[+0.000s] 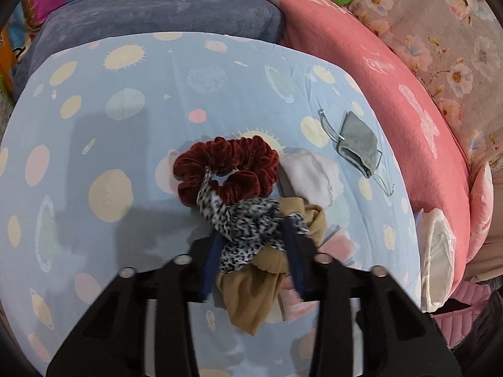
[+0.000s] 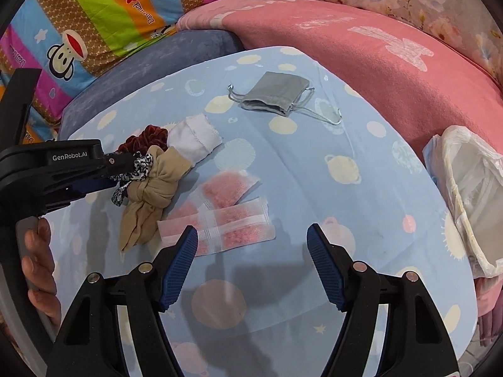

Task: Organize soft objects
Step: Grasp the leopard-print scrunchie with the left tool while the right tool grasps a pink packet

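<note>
My left gripper [image 1: 253,231] is shut on a black-and-white patterned scrunchie [image 1: 248,223], which lies bunched between its blue pads. The same gripper [image 2: 125,169] enters the right wrist view from the left, held by a hand. A dark red velvet scrunchie [image 1: 226,166], a white sock [image 1: 311,172] and a knotted tan stocking [image 1: 251,286] lie touching it in one pile. A grey drawstring pouch [image 2: 273,92] lies apart, farther back. My right gripper [image 2: 251,231] stands open just above the blue cover, with pink sachets [image 2: 226,210] in front of its left fingertip.
Everything rests on a light blue cushion cover with pale dots [image 2: 361,188]. A pink blanket [image 2: 393,72] runs along the right, with a white plastic bag [image 2: 471,194] at its edge. A blue-grey cushion [image 1: 157,9] and a striped cartoon cover [image 2: 94,15] lie behind.
</note>
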A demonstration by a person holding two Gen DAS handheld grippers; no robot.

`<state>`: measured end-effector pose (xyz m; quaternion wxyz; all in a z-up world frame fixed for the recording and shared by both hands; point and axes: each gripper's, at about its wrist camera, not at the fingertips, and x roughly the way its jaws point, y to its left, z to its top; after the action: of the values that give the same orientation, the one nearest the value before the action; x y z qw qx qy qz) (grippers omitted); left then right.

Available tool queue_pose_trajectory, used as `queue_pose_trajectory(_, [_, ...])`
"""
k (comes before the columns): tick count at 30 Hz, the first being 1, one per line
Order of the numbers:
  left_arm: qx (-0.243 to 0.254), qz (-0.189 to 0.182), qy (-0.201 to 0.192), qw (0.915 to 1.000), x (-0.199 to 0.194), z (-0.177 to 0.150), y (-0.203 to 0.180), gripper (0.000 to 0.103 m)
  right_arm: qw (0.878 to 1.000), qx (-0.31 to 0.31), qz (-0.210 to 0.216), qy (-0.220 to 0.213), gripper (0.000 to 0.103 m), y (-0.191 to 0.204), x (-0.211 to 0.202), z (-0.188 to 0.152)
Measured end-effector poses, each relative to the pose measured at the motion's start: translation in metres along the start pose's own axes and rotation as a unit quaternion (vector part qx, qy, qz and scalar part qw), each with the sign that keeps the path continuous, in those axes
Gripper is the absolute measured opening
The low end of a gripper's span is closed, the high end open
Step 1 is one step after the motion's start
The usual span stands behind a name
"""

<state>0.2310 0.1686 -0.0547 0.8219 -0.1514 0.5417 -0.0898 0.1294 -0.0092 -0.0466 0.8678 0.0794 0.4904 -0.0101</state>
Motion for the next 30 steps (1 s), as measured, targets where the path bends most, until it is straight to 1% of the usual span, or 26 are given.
queue_pose_trajectory(1, [0.001,-0.001,-0.001,1.0000,-0.001,0.000,-0.001,0.023,1.000,0.001,0.003,0.004,0.065,0.001,0.003,0.000])
queue_pose_trajectory(2, [0.003,-0.002,-0.004,1.0000,-0.003,0.000,-0.002,0.018,1.000,0.004,0.005,0.007,0.065,0.001,0.006,0.000])
queue_pose_trajectory(3, [0.007,-0.003,-0.005,1.0000,-0.005,0.000,-0.003,0.011,1.000,0.005,0.008,0.011,0.064,0.002,0.009,0.000])
queue_pose_trajectory(4, [0.009,-0.004,-0.007,0.9999,-0.007,0.000,-0.004,0.009,1.000,0.007,0.010,0.013,0.064,0.002,0.012,-0.001])
queue_pose_trajectory(5, [0.011,-0.006,-0.009,0.9999,-0.009,0.000,-0.004,0.003,1.000,0.009,0.011,0.015,0.064,0.003,0.014,-0.001])
queue_pose_trajectory(7, [0.012,-0.009,-0.012,0.9998,-0.014,0.001,-0.004,0.004,1.000,0.011,0.015,0.020,0.063,0.005,0.019,0.000])
queue_pose_trajectory(9, [0.015,-0.011,-0.017,0.9997,-0.018,0.002,-0.004,0.003,0.999,0.012,0.016,0.025,0.059,0.006,0.026,0.000])
queue_pose_trajectory(10, [0.015,-0.011,-0.018,0.9997,-0.020,0.003,-0.004,0.003,0.999,0.012,0.016,0.028,0.056,0.007,0.030,0.000])
queue_pose_trajectory(11, [0.015,-0.013,-0.020,0.9996,-0.022,0.004,-0.003,0.003,0.999,0.011,0.014,0.031,0.050,0.008,0.033,0.000])
queue_pose_trajectory(13, [0.015,-0.015,-0.023,0.9995,-0.027,0.006,-0.004,0.003,0.999,0.010,0.015,0.040,0.043,0.009,0.041,0.000])
queue_pose_trajectory(15, [0.023,-0.008,-0.030,0.9993,-0.032,0.008,-0.007,0.003,0.999,0.006,0.011,0.041,0.042,0.010,0.045,0.000])
queue_pose_trajectory(16, [0.026,-0.006,-0.033,0.9991,-0.033,0.008,-0.008,0.003,0.999,0.002,0.009,0.038,0.039,0.011,0.045,-0.001])
queue_pose_trajectory(17, [0.028,-0.006,-0.035,0.9990,-0.036,0.009,-0.010,0.003,0.999,-0.002,0.005,0.037,0.031,0.012,0.045,-0.001])
queue_pose_trajectory(18, [0.029,-0.007,-0.037,0.9989,-0.038,0.010,-0.011,0.003,0.999,-0.005,-0.001,0.036,0.026,0.012,0.046,-0.001])
queue_pose_trajectory(19, [0.031,-0.007,-0.038,0.9988,-0.040,0.010,-0.013,0.003,0.999,-0.006,0.002,0.037,0.021,0.011,0.046,0.000])
queue_pose_trajectory(20, [0.033,-0.009,-0.040,0.9986,-0.042,0.011,-0.015,0.003,0.999,-0.004,0.008,0.039,0.018,0.010,0.046,0.000])
queue_pose_trajectory(23, [0.040,-0.011,-0.046,0.9981,-0.047,0.012,-0.023,0.003,0.999,0.002,0.008,0.035,0.015,0.008,0.043,0.001])
queue_pose_trajectory(30, [0.062,-0.020,-0.052,0.9965,-0.055,0.010,-0.050,0.003,1.000,0.011,0.018,0.007,0.014,0.001,0.016,0.009])
